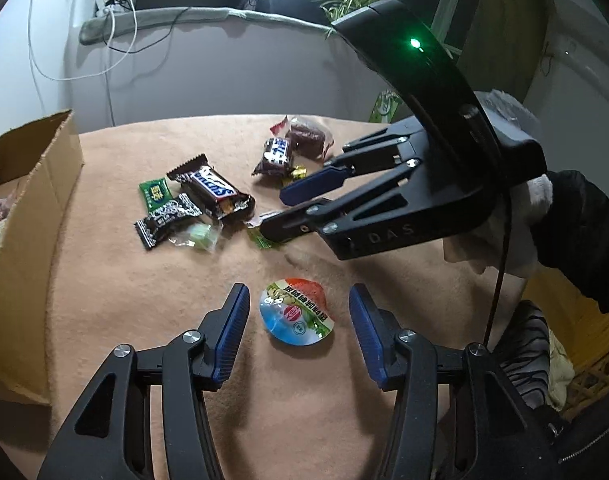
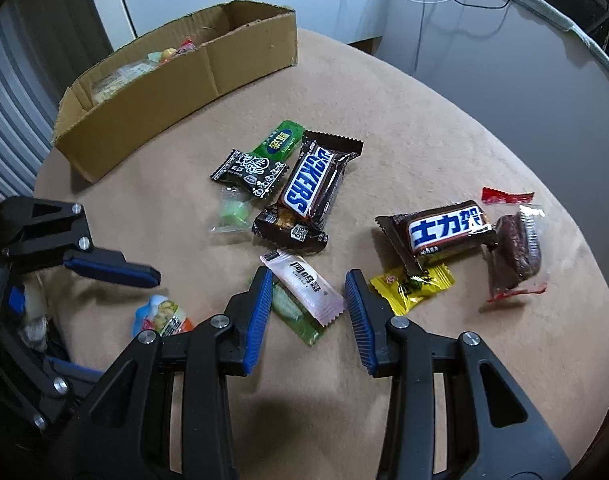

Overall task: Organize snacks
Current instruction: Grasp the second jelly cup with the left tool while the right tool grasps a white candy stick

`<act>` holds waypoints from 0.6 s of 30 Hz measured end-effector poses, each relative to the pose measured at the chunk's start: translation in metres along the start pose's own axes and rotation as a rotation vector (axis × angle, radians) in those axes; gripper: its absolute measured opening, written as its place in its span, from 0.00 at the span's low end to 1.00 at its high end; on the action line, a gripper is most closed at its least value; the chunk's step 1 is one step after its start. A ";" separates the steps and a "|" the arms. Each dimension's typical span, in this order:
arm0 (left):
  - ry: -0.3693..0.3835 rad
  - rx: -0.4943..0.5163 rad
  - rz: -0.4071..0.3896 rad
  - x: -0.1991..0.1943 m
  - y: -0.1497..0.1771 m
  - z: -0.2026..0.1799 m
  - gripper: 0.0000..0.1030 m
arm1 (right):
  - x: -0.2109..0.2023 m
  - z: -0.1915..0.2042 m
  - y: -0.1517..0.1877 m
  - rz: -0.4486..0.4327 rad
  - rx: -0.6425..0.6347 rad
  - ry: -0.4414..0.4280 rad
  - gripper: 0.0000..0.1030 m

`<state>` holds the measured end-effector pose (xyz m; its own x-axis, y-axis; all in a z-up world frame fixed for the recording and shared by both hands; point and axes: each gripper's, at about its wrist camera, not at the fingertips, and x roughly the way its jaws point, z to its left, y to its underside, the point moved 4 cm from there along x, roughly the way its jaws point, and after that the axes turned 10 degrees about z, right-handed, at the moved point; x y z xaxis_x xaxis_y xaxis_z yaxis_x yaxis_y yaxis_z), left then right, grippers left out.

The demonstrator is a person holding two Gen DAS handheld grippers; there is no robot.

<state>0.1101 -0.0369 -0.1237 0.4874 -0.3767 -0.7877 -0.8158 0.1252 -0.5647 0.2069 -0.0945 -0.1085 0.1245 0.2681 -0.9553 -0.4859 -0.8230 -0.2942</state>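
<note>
Snacks lie on a tan tablecloth. My left gripper [image 1: 298, 332] is open, its jaws on either side of a round jelly cup [image 1: 296, 311], not touching it; the cup also shows in the right wrist view [image 2: 162, 316]. My right gripper [image 2: 308, 308] is open around a pale pink stick packet [image 2: 304, 286] that lies over a green packet [image 2: 296, 318]. In the left wrist view the right gripper [image 1: 284, 208] hovers over that spot. A Snickers bar [image 2: 310, 184], a second brown bar [image 2: 444, 228], a yellow candy [image 2: 412, 286] and a dark cake in clear wrap [image 2: 518, 248] lie nearby.
A cardboard box [image 2: 152, 108] holding several snacks stands at the far left of the table. A black wrapped candy [image 2: 248, 172], a green packet [image 2: 278, 144] and a clear-wrapped green candy [image 2: 232, 214] lie beside the Snickers. The table edge curves at the right.
</note>
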 end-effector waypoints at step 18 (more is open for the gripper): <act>-0.100 0.042 0.021 0.017 0.001 0.000 0.38 | 0.001 -0.018 0.000 -0.023 0.077 -0.060 0.17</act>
<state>0.1178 -0.0428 -0.1373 0.5008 -0.2801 -0.8190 -0.8135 0.1709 -0.5559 0.2225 -0.1034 -0.1102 0.0854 0.3182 -0.9442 -0.5487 -0.7760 -0.3111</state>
